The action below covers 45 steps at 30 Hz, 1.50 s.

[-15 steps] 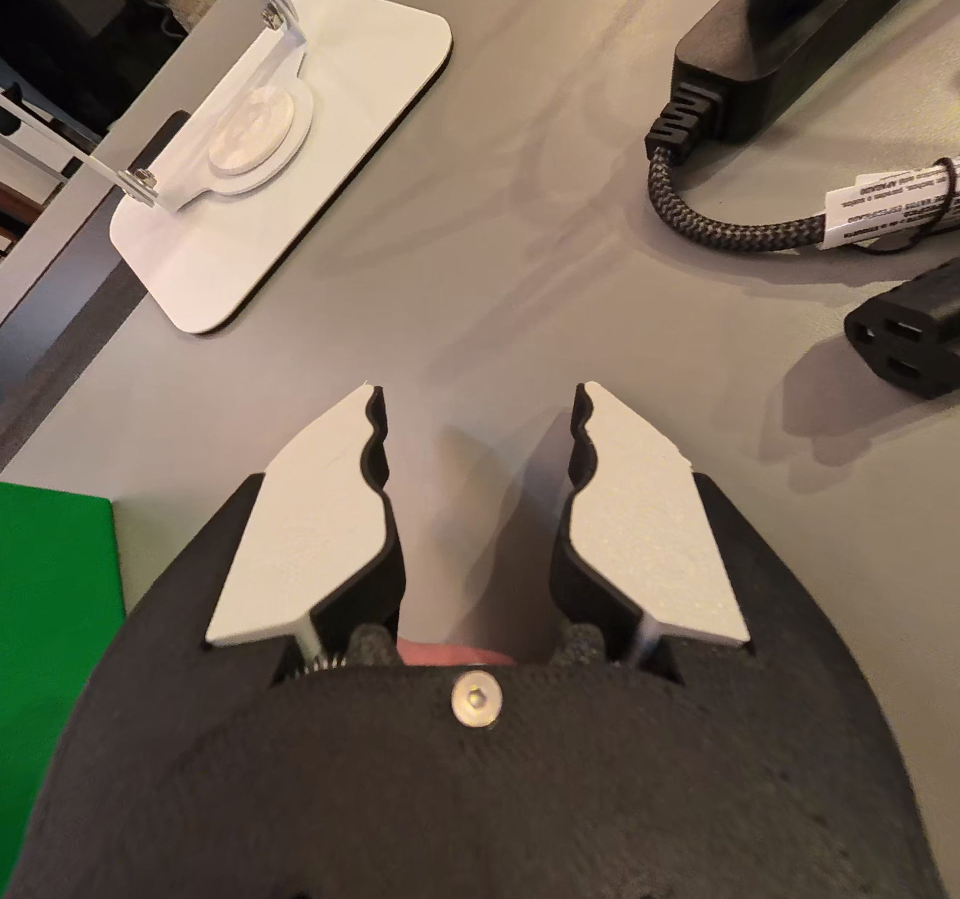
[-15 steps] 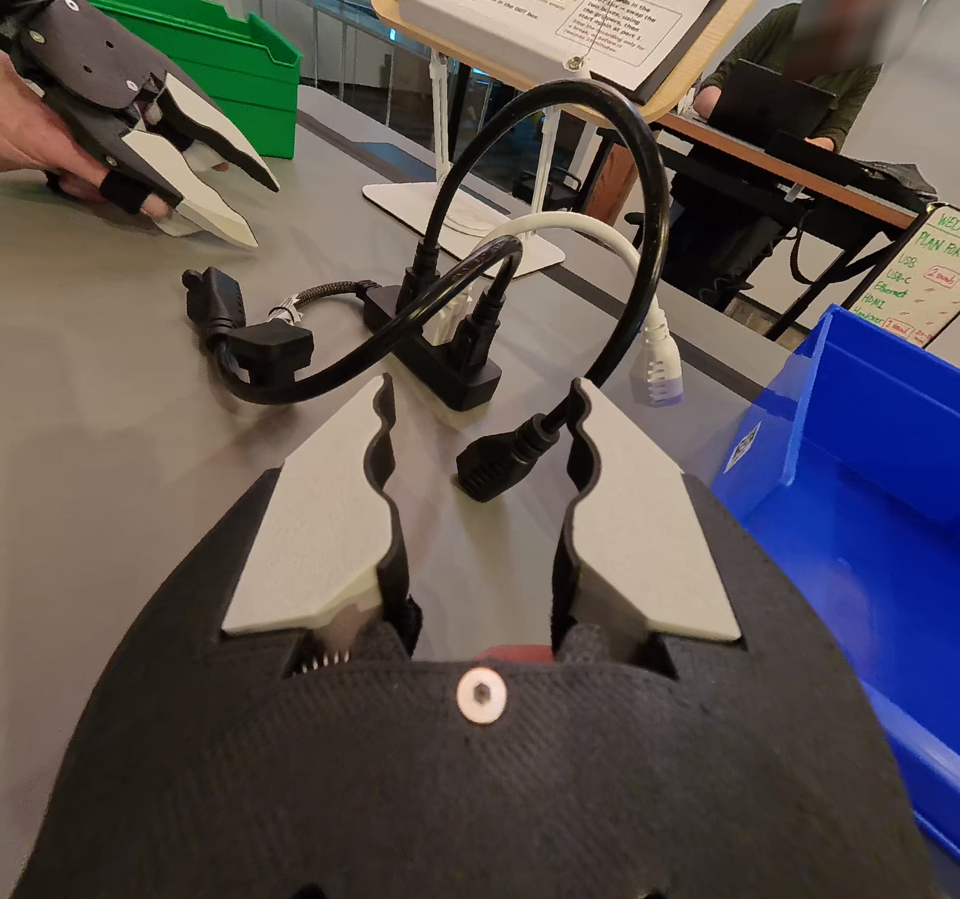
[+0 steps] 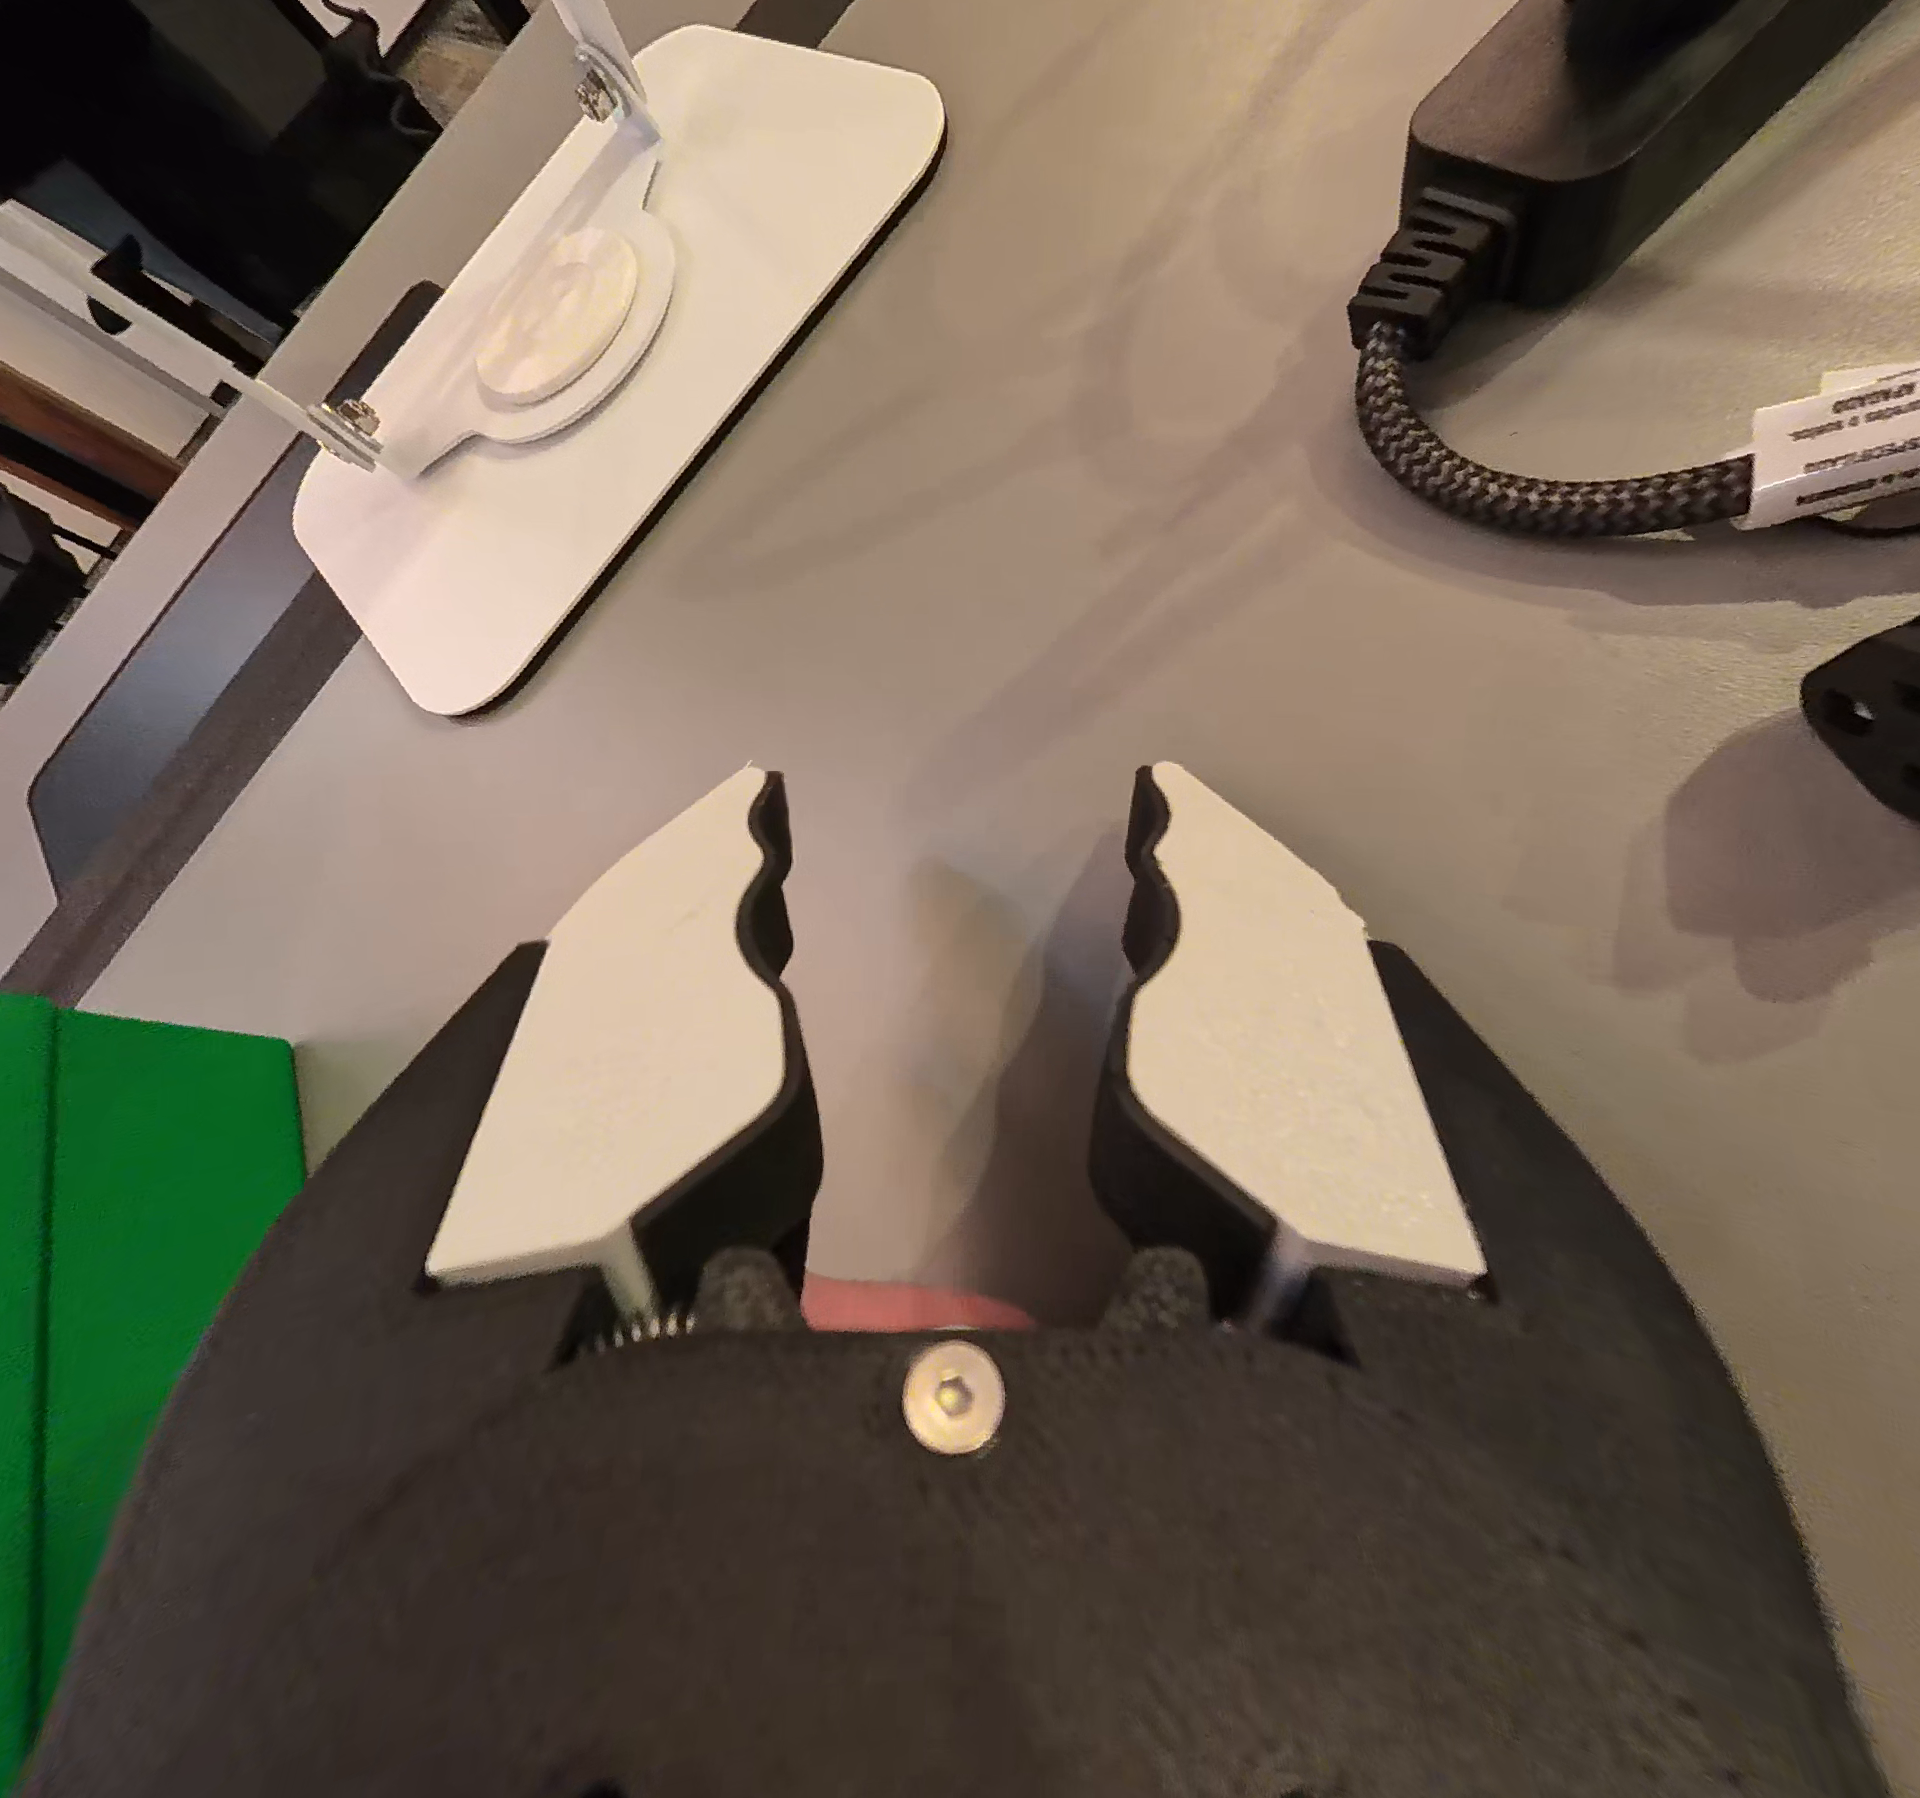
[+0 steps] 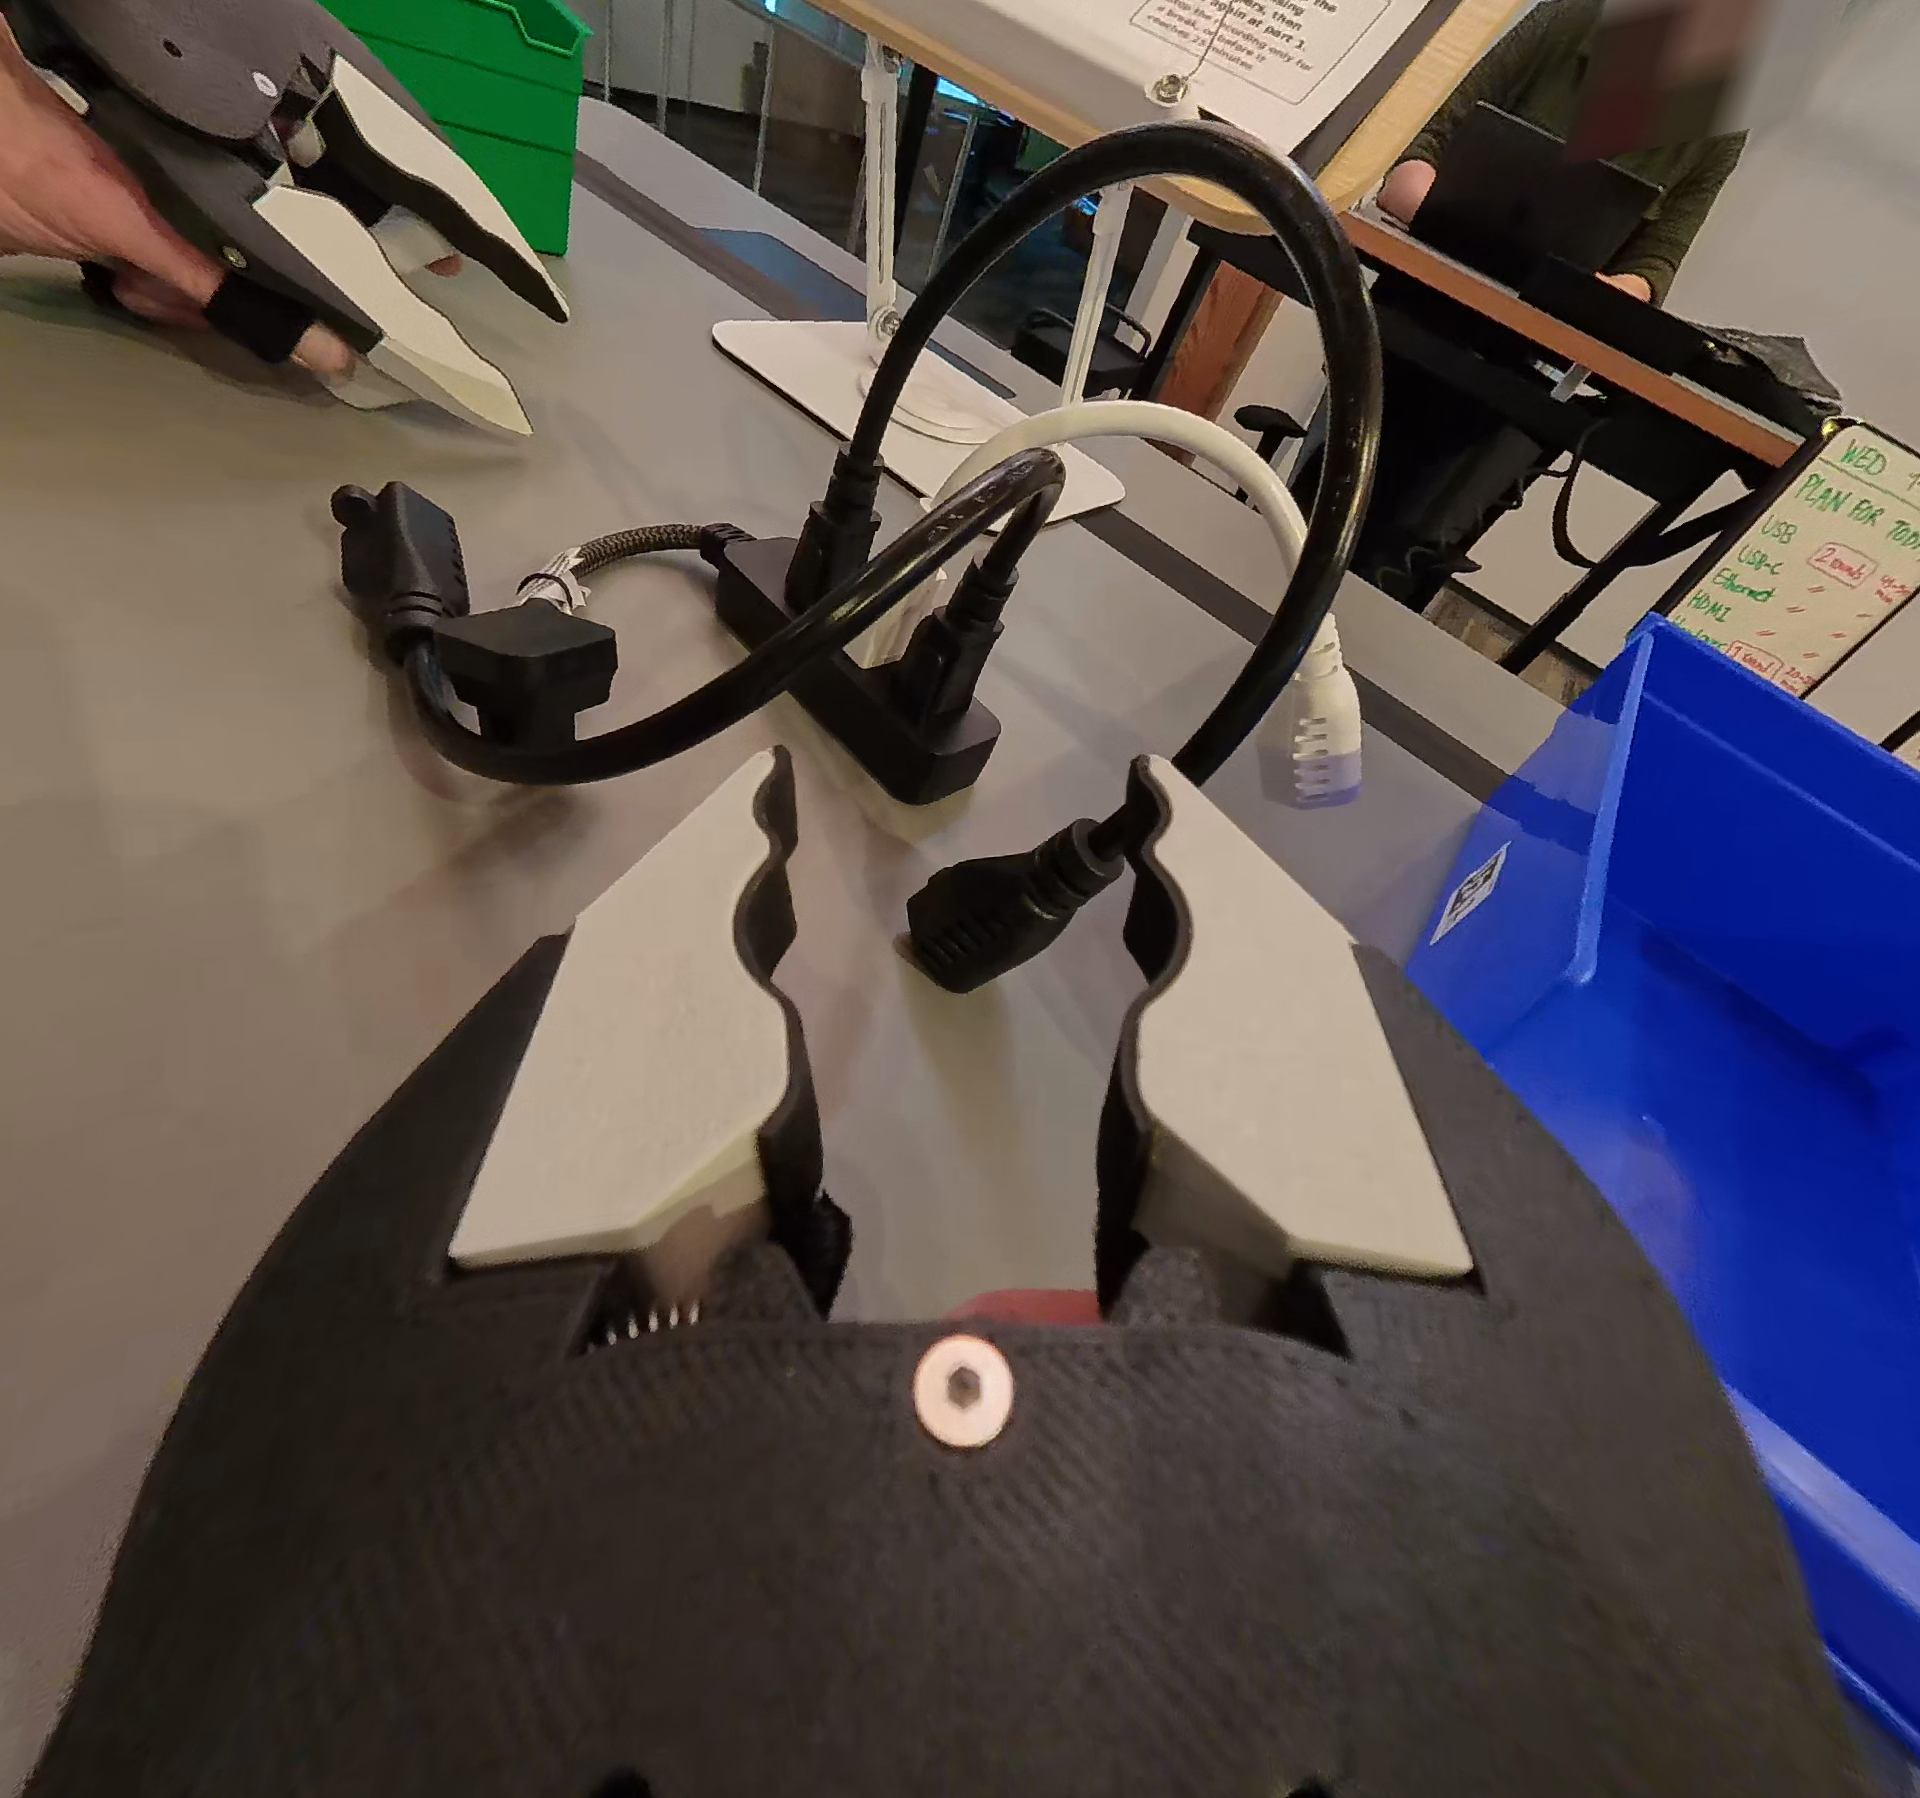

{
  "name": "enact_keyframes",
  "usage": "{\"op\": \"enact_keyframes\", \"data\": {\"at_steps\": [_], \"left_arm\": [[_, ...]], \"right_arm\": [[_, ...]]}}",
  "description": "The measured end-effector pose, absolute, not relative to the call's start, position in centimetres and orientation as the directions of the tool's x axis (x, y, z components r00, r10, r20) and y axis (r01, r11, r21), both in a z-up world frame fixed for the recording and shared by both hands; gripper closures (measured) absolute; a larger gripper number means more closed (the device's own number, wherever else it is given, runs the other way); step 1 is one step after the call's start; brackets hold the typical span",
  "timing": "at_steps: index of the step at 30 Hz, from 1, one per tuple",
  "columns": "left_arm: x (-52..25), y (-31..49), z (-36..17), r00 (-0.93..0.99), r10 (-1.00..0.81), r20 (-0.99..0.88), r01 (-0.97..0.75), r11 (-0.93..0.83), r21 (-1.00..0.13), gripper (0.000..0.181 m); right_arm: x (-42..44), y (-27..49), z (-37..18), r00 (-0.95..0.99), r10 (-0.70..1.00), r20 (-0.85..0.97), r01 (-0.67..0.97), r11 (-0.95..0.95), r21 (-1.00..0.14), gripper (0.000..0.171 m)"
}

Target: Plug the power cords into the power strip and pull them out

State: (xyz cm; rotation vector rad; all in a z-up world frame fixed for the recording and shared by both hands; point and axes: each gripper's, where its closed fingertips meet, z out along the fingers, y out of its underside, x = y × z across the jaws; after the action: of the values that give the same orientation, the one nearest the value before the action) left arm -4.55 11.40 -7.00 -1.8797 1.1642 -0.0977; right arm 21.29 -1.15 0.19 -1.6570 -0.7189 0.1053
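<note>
- The black power strip (image 4: 862, 678) is a smooth, blocky bar lying flat on the matte grey table (image 4: 208, 917); three cords stand plugged into its top.
- A thick glossy black cord (image 4: 1340, 377) arches high over the strip, and its ribbed socket end (image 4: 997, 917) rests on the table just in front of the strip.
- A thinner black cord (image 4: 727, 699) loops low from the strip, out to the strip's left.
- A white cord (image 4: 1195, 439) curves over the strip, its ribbed white end (image 4: 1309, 740) hanging to the strip's right.
- The strip's own braided, woven-looking lead (image 3: 1538, 491) bends away to a flat angular plug (image 4: 530, 657).
- The right gripper (image 4: 961, 813), with scalloped black inner edges and pale textured plates, hovers in front of the strip, fingers spread wide and gripping nothing.
- The left gripper (image 3: 956, 813) points down at bare table left of the strip, likewise gaping and empty.
- A white stand base (image 3: 623, 377) sits behind the strip.
</note>
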Motion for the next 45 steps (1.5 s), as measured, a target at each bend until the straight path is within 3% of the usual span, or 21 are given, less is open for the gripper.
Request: {"op": "enact_keyframes", "data": {"at_steps": [20, 31, 34, 37, 45], "left_arm": [[-4.2, 11.2, -6.9, 0.527, -0.754, -0.392, -0.691, -0.112, -0.714, 0.123], [-3.8, 10.6, -6.9, 0.491, -0.774, -0.399, -0.698, -0.076, -0.712, 0.125], [-3.8, 10.6, -6.9, 0.495, -0.785, -0.373, -0.69, -0.094, -0.718, 0.117], [-3.6, 11.1, -5.6, 0.541, -0.743, -0.394, -0.643, -0.063, -0.763, 0.096], [-1.5, 10.5, -3.4, 0.485, -0.752, -0.447, -0.651, 0.03, -0.758, 0.091]], "right_arm": [[21.3, -0.9, -0.3, 0.797, 0.49, 0.353, 0.431, -0.052, -0.901, 0.114], [22.6, -0.9, 1.5, 0.847, 0.469, 0.249, 0.294, -0.024, -0.956, 0.112], [22.2, -1.0, 1.2, 0.836, 0.478, 0.27, 0.319, -0.021, -0.948, 0.112], [21.9, -1.0, 0.9, 0.825, 0.482, 0.294, 0.347, -0.022, -0.938, 0.112], [22.3, -1.0, 1.3, 0.836, 0.481, 0.264, 0.311, -0.018, -0.95, 0.112]]}}
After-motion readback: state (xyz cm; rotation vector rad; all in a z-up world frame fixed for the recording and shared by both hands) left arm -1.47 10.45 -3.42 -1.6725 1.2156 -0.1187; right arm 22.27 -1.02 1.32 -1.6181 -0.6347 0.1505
